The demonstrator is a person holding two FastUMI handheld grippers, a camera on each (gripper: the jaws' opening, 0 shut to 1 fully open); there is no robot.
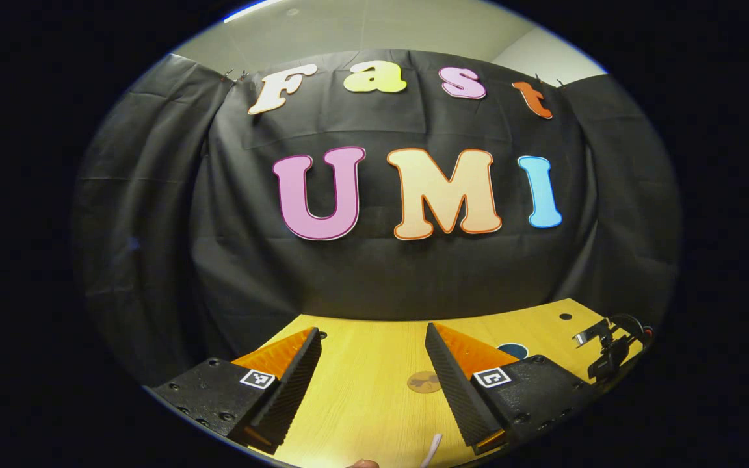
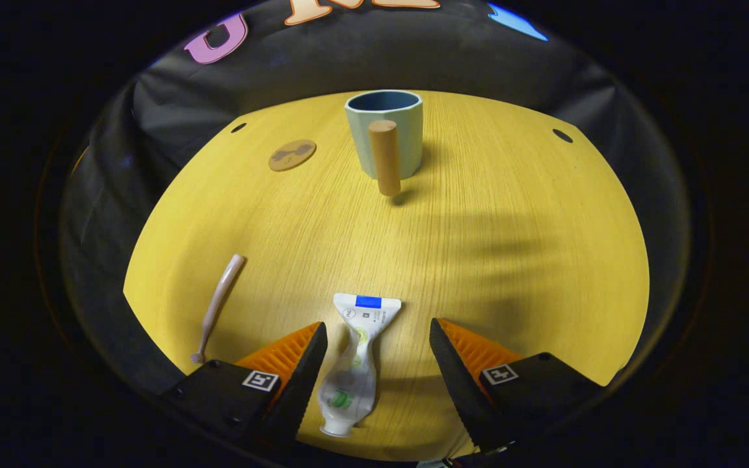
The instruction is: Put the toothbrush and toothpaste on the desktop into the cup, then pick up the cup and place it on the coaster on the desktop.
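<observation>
Between the fingers: right gripper (image 2: 374, 338) is held spread, toothpaste (image 2: 352, 364) lying flat there, untouched.
Left gripper (image 1: 372, 344): spread, nothing held.
Toothbrush (image 2: 218, 305): laid leftward on desktop (image 2: 511, 260).
Cup (image 2: 387, 130): upright, far.
Coaster (image 2: 292, 155): beside cup.

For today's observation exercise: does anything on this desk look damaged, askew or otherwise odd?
Only the toothpaste tube stands out: it lies flat between the right gripper's open fingers, squeezed and crumpled in its middle. The cup stands upright, and the toothbrush and the coaster lie flat.
</observation>
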